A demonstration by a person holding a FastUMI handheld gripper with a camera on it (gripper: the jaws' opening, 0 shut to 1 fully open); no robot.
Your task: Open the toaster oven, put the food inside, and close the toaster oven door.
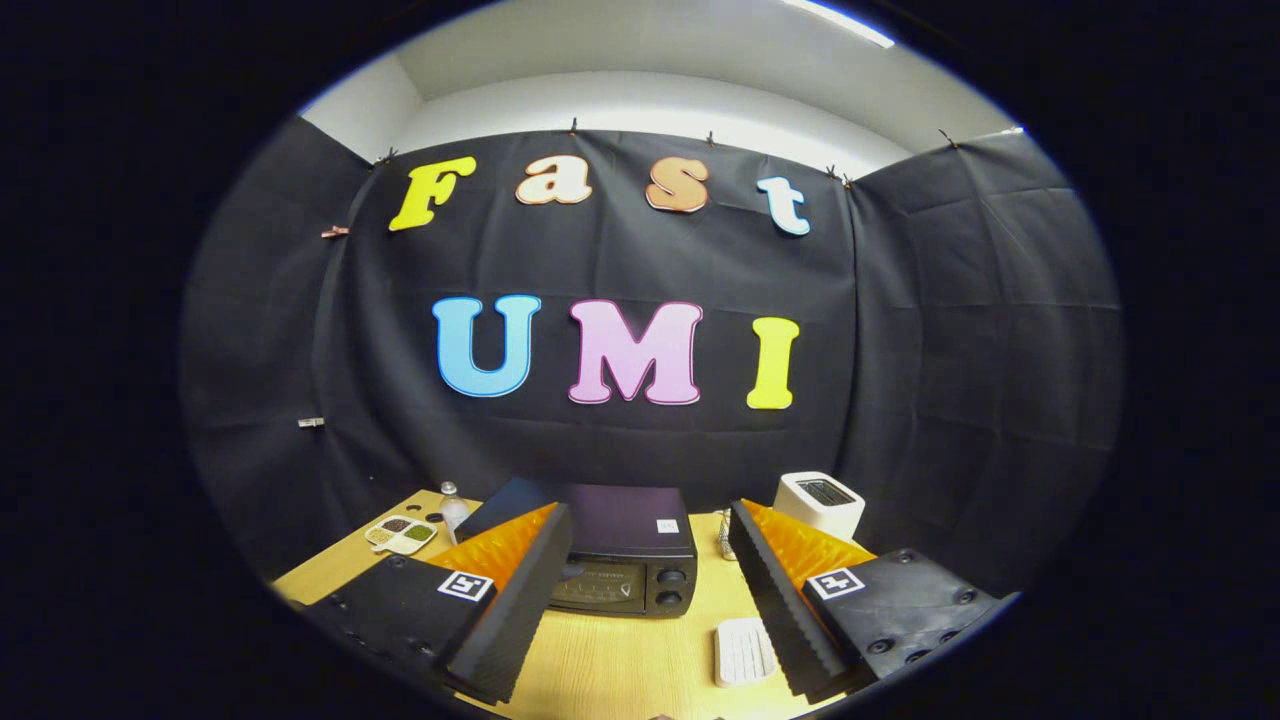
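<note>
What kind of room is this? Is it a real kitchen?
Probably not a real kitchen: it looks like a small test booth set up as one. A dark toaster oven and a white toaster sit on a wooden table with black cloth walls around. The open gripper points at the oven.

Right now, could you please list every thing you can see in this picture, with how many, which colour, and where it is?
toaster oven: one, black, door closed, on the table beyond the fingers, seen between them.
white toaster: one, white, at the back of the table, beyond the finger on the right.
sectioned dish: one, pale, holds small dark and green fillings, beside the bottle.
bottle: one, clear, behind the dish near the cloth wall.
ridged white item: one, white, on the table in front of the oven, close to the finger on the right; I cannot tell what it is.
table: one, light wood.
gripper: one, fingers open wide, holding nothing.
</note>
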